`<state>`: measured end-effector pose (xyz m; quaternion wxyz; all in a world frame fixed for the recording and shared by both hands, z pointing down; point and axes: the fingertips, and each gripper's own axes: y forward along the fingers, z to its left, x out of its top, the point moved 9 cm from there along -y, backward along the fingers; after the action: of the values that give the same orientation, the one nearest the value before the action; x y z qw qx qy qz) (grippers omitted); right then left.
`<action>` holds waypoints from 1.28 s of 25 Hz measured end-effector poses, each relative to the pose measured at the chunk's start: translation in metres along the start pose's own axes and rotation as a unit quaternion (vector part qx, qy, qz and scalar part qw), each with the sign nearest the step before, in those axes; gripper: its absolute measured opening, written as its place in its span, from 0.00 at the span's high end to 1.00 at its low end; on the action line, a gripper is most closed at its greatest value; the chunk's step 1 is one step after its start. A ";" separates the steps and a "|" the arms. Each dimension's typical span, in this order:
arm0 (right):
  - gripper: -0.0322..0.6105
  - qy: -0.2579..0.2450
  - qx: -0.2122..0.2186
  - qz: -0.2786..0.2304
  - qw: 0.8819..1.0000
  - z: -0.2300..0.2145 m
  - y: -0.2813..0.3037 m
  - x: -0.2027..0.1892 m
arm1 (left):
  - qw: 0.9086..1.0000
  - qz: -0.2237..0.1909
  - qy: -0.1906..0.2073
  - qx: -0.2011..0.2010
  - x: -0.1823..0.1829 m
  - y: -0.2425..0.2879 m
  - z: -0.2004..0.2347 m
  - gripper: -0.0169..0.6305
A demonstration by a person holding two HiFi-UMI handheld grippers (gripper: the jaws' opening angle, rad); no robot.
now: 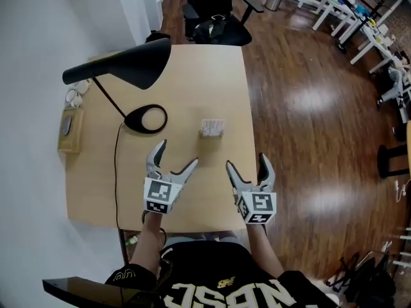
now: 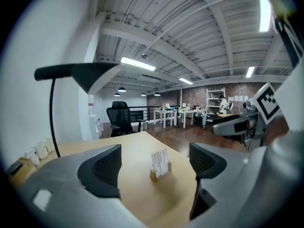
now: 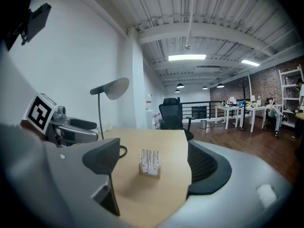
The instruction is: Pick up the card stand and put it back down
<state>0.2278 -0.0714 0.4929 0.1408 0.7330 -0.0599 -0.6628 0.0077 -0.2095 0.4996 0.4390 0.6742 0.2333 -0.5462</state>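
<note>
Fingers [image 2: 102,167] of the left gripper [image 1: 178,154] and right gripper [image 1: 245,161] stand apart, empty, both aimed at the card stand [image 1: 211,128], upright on the table [image 1: 192,76], presumably lining up a pick.

A black desk lamp [image 1: 128,66] stands on the wooden table [image 1: 205,85].

A card stand [image 1: 212,128] sits upright on the light wooden table [image 1: 212,76], toward its right side. Nearer, the left gripper [image 1: 178,154] and right gripper [image 1: 246,161] hover over the near edge, jaws spread wide and empty. A black desk lamp [image 1: 122,66] stands left of the stand, and a black office chair [image 1: 215,11] sits at the far end.
</note>
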 end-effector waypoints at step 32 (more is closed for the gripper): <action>0.25 0.028 0.011 0.062 0.998 -0.067 0.009 -0.083 | 0.929 0.135 0.095 -0.332 -0.109 0.251 0.009 0.45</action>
<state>0.2854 -0.0485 0.5797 0.1751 0.7474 -0.1080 -0.6317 0.1702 -0.3260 0.6866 0.6835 0.5633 0.3487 -0.3064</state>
